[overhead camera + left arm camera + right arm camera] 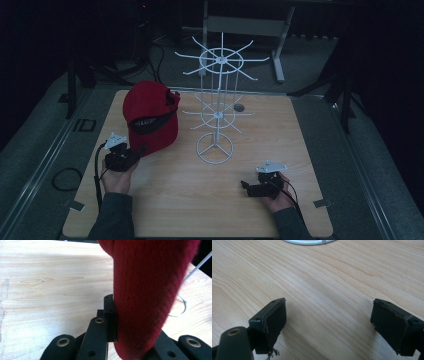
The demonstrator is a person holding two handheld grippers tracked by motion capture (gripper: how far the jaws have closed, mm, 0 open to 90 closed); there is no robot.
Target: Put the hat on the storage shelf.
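Now we hold the left gripper low over the near-left part of the wooden table, our left forearm coming in from the bottom edge and the wrist angled up and slightly inward toward the red cap. Its jaws are clenched on the cap's edge: in the left gripper view the red fabric hangs down right between the black jaws, one pad pressed flat against the cloth. From the high view the cap stands up off the table at the left, its open back with the black strap facing us, just left of the white wire rack, which stands near the table's middle on its ring base.

Our right hand rests on the near-right part of the table, well apart from cap and rack, with the right gripper pointing leftward across the board. Its jaws stand wide and released over bare wood, pads clear of anything.
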